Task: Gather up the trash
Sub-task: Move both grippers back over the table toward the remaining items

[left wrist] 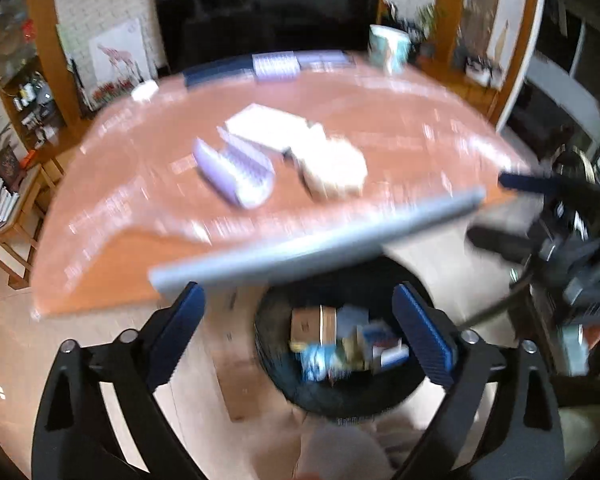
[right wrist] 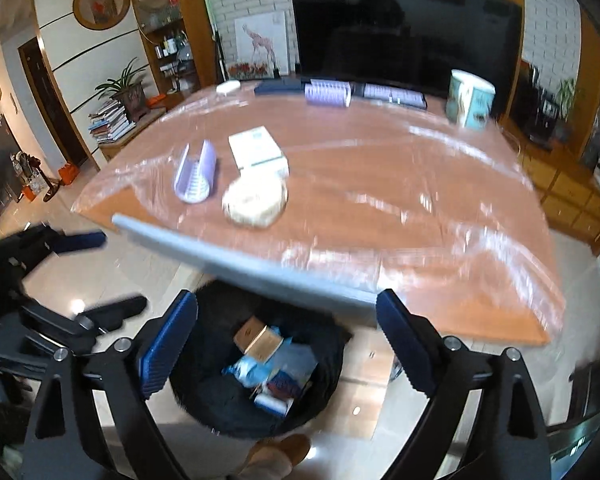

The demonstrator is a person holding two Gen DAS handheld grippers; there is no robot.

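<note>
Ahead of both claws stretches the wooden table. Directly below them stands the black trash bin, holding discarded packaging. Beyond, on the table, lies a crumpled paper wad. Left gripper and right gripper gape wide, empty.

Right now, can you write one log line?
left tool: open, empty | right tool: open, empty | trash bin: holds trash | table: three items left
</note>
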